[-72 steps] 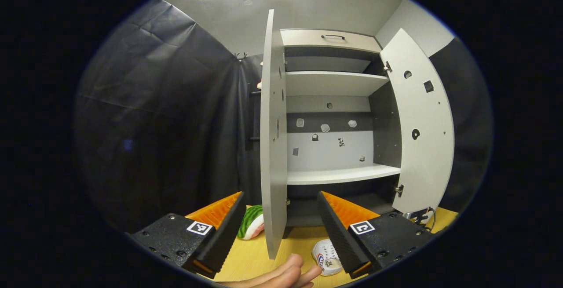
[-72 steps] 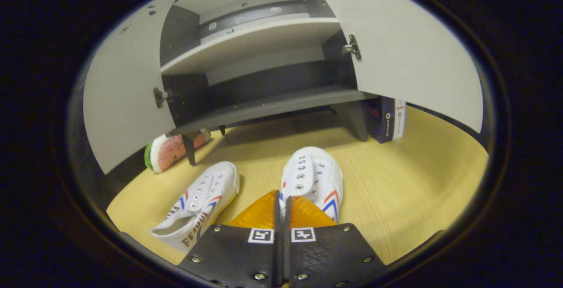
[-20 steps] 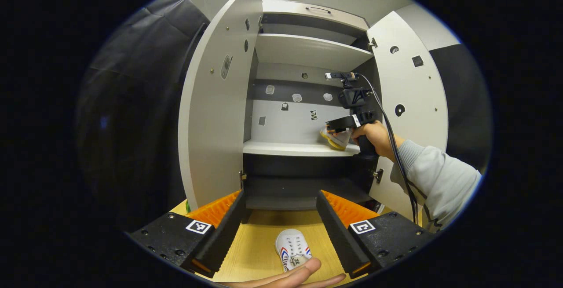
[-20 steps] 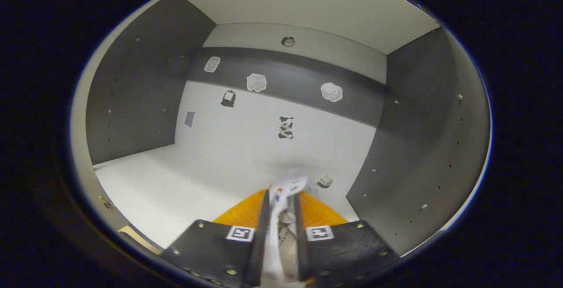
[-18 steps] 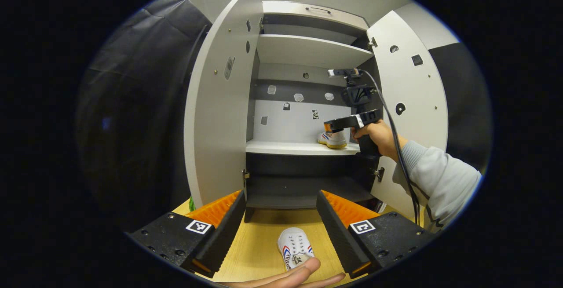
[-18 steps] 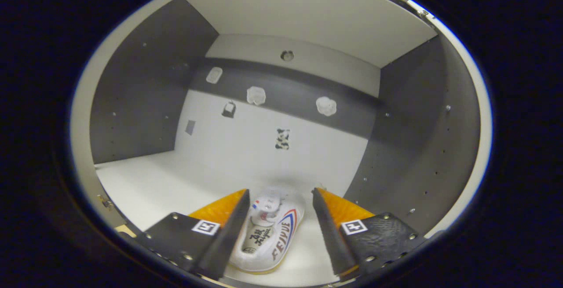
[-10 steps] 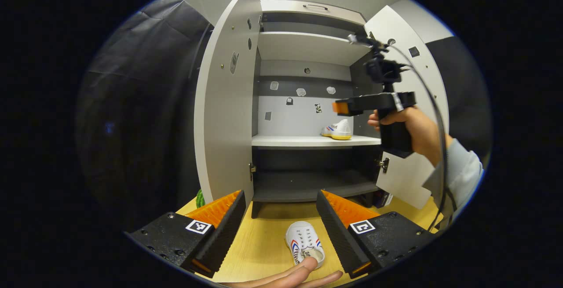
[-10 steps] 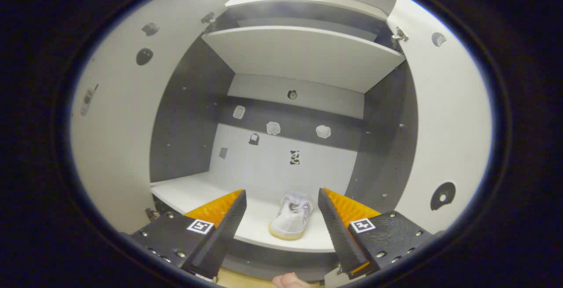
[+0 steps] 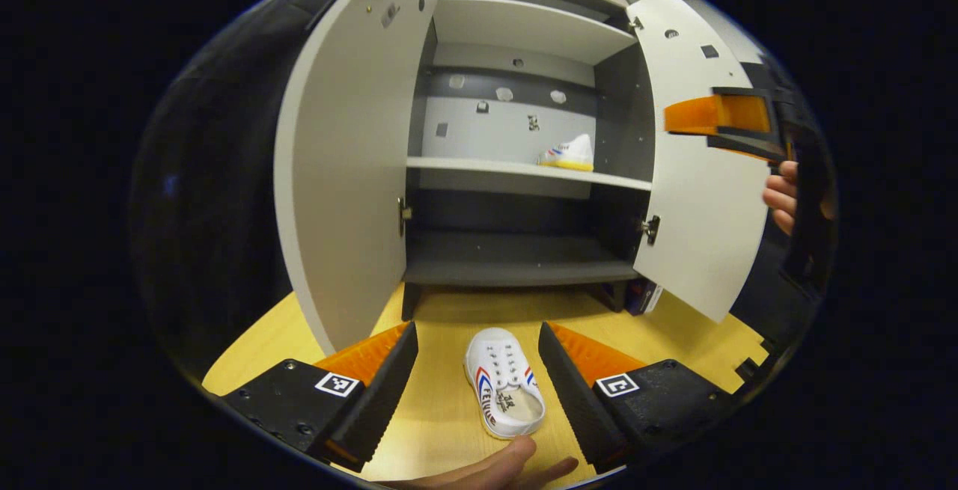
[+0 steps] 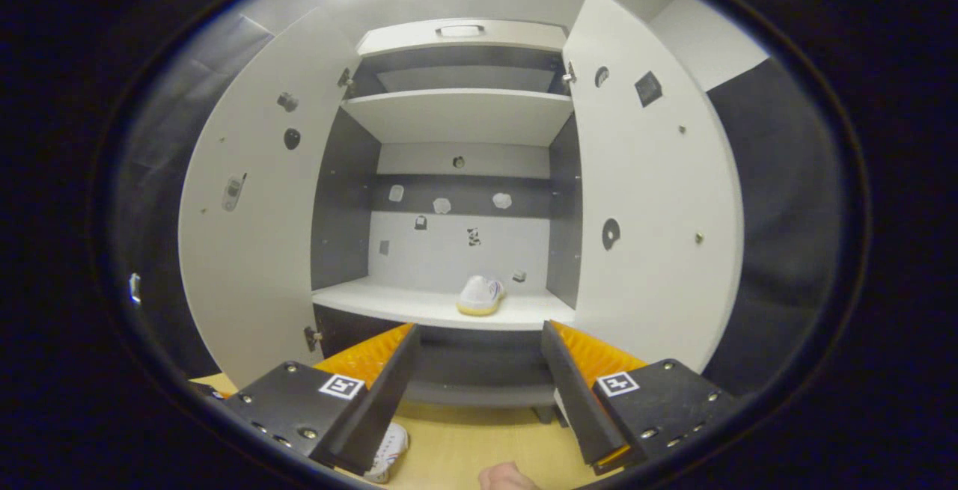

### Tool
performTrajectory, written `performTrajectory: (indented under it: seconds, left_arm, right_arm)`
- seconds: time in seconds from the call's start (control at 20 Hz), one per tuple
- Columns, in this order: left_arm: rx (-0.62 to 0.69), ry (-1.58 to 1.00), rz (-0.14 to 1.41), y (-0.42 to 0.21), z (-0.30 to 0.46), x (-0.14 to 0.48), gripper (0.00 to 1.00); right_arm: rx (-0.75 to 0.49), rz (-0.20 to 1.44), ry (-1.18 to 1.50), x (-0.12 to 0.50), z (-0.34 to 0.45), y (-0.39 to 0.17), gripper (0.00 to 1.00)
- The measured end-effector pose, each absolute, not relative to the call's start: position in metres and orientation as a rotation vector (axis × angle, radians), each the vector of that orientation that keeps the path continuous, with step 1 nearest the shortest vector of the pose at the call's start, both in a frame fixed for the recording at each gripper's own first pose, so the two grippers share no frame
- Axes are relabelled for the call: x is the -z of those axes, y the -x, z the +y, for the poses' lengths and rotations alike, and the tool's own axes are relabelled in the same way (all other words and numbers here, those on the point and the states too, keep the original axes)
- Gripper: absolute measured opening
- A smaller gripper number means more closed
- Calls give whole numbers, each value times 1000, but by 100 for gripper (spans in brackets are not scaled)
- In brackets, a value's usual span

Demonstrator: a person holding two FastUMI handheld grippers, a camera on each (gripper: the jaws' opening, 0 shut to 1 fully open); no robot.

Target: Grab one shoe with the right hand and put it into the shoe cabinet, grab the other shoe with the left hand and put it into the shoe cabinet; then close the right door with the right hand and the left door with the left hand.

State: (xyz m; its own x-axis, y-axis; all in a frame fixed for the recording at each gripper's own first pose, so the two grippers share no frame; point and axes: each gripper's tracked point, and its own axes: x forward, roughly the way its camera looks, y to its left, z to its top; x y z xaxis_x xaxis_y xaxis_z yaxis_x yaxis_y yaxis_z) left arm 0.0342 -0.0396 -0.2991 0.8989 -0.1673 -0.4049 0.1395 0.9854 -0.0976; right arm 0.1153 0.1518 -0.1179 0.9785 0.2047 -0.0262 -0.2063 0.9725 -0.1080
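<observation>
At the bottom of the left gripper view, the left gripper (image 9: 477, 370) hangs over the wooden floor (image 9: 441, 430) with its fingers spread wide, and between them, touching neither, lies a white shoe on the floor (image 9: 503, 392), its toe toward the cabinet. A bare fingertip (image 9: 500, 467) shows at the bottom edge, just below the shoe's heel. Farther up the frame stands the shoe cabinet (image 9: 516, 176) with both doors swung open: the left door (image 9: 348, 176) fills the left-centre and the right door (image 9: 692, 176) the right. On the light middle shelf (image 9: 524, 170), toward its right end, sits the other shoe (image 9: 569, 155), with a dark shelf (image 9: 516, 262) below. At the right edge, in front of the right door, the other gripper (image 9: 718, 120) is held by a hand (image 9: 782, 202); its fingers look parted. At the bottom of the right gripper view, the right gripper (image 10: 479, 393) is spread and pinches nothing; a corner of the floor shoe (image 10: 389, 452) peeks out beside its left finger. Beyond, at mid-frame, the shelved shoe (image 10: 479, 295) rests on the middle shelf (image 10: 404, 303) between the open doors.
</observation>
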Motion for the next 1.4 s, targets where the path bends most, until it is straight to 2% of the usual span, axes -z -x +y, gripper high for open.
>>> performTrajectory:
  seconds: [0.15, 0.4, 0.8, 0.95, 1.05, 1.1, 1.15, 1.25, 1.3, 1.4]
  left_arm:
    - [158, 37, 506, -40, -45, 342, 99]
    - [170, 7, 701, -41, -51, 413, 100]
    - [179, -3, 808, -56, -51, 457, 100]
    - [164, -12, 808, -58, -44, 462, 86]
    - [192, -3, 811, -61, -46, 465, 86]
    - [218, -2, 824, -58, -55, 466, 83]
    - [264, -4, 823, -57, -68, 466, 67]
    - [255, -55, 814, -58, -67, 469, 24]
    - [244, -52, 814, -59, -65, 469, 19]
    - [229, -20, 817, -60, -62, 466, 4]
  right_arm:
    - [-239, 28, 57, 136, 147, -85, 97]
    - [-202, -26, 100, 143, 131, -59, 96]
    - [-194, 17, 136, 165, 124, -62, 97]
    - [-208, 25, 124, 167, 126, -62, 98]
    - [-200, 27, 121, 168, 124, -63, 97]
    - [-186, 27, 128, 169, 121, -63, 97]
    - [-178, 27, 133, 169, 118, -62, 97]
    - [-181, 31, 131, 170, 120, -57, 97]
    - [-181, 33, 133, 171, 120, -55, 97]
    - [-178, 35, 136, 172, 117, -51, 97]
